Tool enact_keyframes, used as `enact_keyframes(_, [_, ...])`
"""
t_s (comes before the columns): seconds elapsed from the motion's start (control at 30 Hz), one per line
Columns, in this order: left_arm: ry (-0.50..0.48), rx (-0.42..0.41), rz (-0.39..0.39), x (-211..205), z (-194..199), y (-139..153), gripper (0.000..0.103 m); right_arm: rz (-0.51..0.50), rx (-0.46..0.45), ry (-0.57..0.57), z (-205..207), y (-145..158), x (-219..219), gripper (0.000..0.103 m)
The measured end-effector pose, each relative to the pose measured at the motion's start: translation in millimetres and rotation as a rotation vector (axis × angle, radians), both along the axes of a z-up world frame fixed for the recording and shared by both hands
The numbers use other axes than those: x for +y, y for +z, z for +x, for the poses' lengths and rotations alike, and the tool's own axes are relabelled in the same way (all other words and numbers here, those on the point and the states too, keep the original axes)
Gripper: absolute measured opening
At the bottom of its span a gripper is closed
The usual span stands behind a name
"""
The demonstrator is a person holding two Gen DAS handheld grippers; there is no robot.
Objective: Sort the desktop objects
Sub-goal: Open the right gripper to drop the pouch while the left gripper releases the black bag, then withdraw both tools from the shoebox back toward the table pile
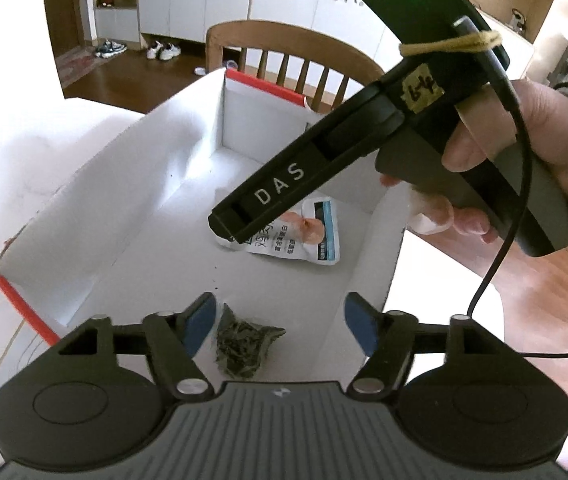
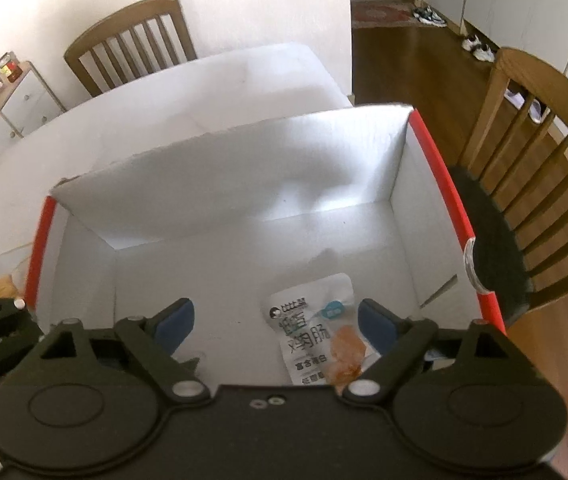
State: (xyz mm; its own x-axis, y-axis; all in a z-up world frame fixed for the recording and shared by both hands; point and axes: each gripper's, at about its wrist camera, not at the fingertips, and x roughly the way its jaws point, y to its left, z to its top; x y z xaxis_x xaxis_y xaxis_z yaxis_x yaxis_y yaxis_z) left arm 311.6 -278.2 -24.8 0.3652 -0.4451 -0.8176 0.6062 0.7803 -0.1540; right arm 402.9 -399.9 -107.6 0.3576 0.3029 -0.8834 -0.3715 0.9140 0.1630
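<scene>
A white cardboard box (image 1: 187, 184) with red-edged flaps sits on the white counter (image 1: 23, 168), and both task things lie on its floor. From the left: the left hand-held gripper (image 1: 279, 326) hangs over the near end of the box with its blue pads (image 1: 197, 326) spread apart and nothing pressed between them. A small clear bag of dark green dried leaves (image 1: 241, 344) lies on the box floor below the gap, closer to the left pad and touching neither.

Further right and deeper in the box lies a white snack packet (image 1: 304, 236) with an orange picture and printed text, flat on the floor. In the left wrist view the right hand-held gripper (image 1: 227, 236) reaches down toward it from the upper right, gripped by a hand (image 1: 524, 148) in a dark sleeve; its tip covers the packet's upper left corner.

In the right wrist view the right hand-held gripper (image 2: 275, 324) stands wide, holding nothing. The snack packet (image 2: 310, 328) lies below it, nearer the right pad (image 2: 376, 324), clear of both.

A wooden chair (image 2: 532, 148) stands beside the box.
</scene>
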Motion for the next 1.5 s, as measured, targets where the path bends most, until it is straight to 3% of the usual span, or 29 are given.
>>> enact_keyframes(0.17, [0.023,-0.027,-0.025,3,-9,4,0.085,0.024,-0.027,-0.008,-7,9,-3,0.096])
enact_keyframes(0.37, [0.067,-0.048,-0.069,17,-26,10,0.088,0.021,-0.068,0.011,-24,17,4,0.097])
enact_keyframes(0.5, [0.095,-0.07,-0.092,29,-43,17,0.101,0.032,-0.088,0.02,-35,24,10,0.097])
enact_keyframes(1.5, [0.217,-0.185,-0.178,120,-161,52,0.103,0.14,-0.199,0.028,-148,72,61,0.103])
